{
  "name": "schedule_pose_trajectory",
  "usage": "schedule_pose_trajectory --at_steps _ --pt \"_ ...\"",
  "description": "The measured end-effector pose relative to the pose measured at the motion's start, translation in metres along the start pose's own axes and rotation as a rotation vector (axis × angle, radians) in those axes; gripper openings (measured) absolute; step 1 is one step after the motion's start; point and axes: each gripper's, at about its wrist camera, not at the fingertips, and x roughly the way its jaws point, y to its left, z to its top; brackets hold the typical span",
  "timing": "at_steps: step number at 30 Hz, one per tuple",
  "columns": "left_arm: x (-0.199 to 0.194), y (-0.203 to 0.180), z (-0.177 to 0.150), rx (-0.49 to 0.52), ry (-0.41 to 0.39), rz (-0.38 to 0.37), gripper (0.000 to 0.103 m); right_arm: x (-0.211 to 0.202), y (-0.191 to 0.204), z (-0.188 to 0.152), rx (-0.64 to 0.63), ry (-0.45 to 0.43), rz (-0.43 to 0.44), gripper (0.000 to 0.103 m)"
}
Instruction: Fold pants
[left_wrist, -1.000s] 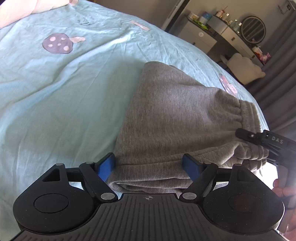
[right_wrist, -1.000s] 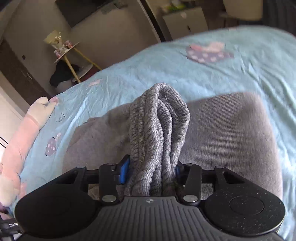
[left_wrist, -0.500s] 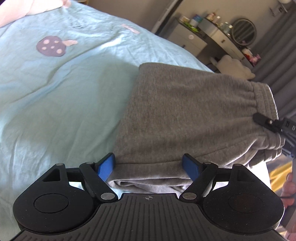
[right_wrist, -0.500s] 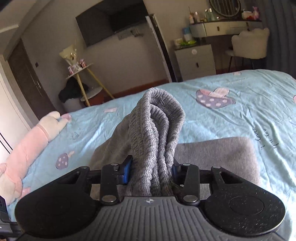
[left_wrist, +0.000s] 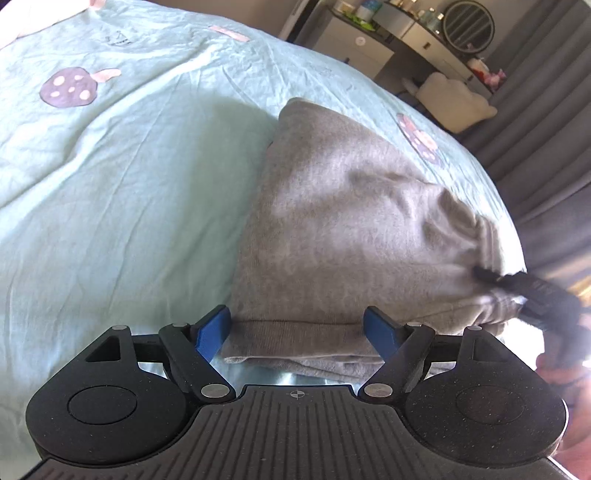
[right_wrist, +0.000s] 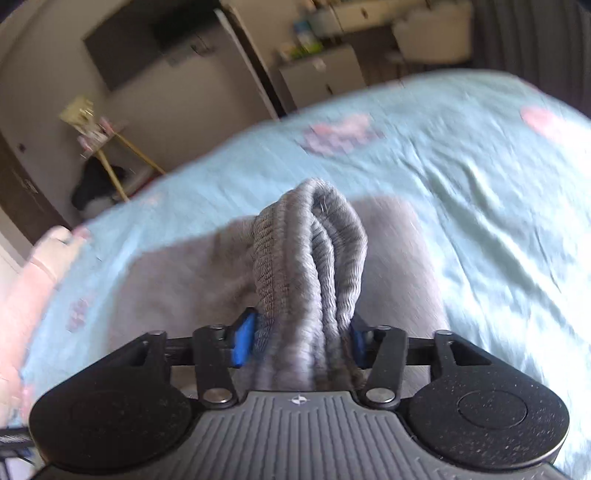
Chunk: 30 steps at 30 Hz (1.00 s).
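In the left wrist view, a pale aqua cotton bedsheet (left_wrist: 129, 192) printed with purple spotted mushrooms covers the bed, creased and sunlit; the folded grey knitted jersey pants (left_wrist: 351, 229) lie on it right of the middle, their layered ribbed edge nearest the camera; the left hand-held gripper (left_wrist: 297, 328) stands wide apart, its blue pads on either side of that layered edge, the left pad just beside the cloth and the right pad against or just over it, which of the two I cannot tell; nothing shows the pads pressing the fabric; further right, the gathered waistband end of the pants is bunched up, and the dark, blurred tip of the right hand-held gripper (left_wrist: 532, 291) meets it there; at the right edge a person's hand (left_wrist: 565, 373) holds that tool; beyond the bed, at the top right, stand a pale dresser with a round mirror (left_wrist: 469, 18) and grey curtains (left_wrist: 546, 122).

In the right wrist view, much of it blurred, a pink plush toy (right_wrist: 40, 266) lies at the left edge of the bed; the same grey pants spread across the sheet in the middle, and their thick ribbed waistband (right_wrist: 314, 266) rises as a bundled roll between the blue pads of the right tool; its jaws are opening, with the waistband between them and both pads touching the cloth at its sides; to the right the aqua sheet runs on, bare and wrinkled.
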Motion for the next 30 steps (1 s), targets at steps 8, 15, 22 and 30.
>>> schedule_pose_trajectory --at_steps 8,15,22,30 --pt "0.005 -0.042 -0.015 0.245 0.031 0.067 0.086 0.004 -0.024 0.001 0.118 0.052 0.198 0.083" --pt "0.015 -0.043 -0.016 0.235 0.065 0.09 0.087 0.031 -0.025 0.011 0.123 0.155 0.261 0.099" --pt "0.017 -0.04 -0.013 0.206 0.077 0.072 0.087 0.036 -0.031 0.014 0.142 0.191 0.316 0.099" --pt "0.014 -0.039 -0.014 0.193 0.072 0.077 0.087 0.031 -0.061 0.012 0.359 0.158 0.387 0.062"
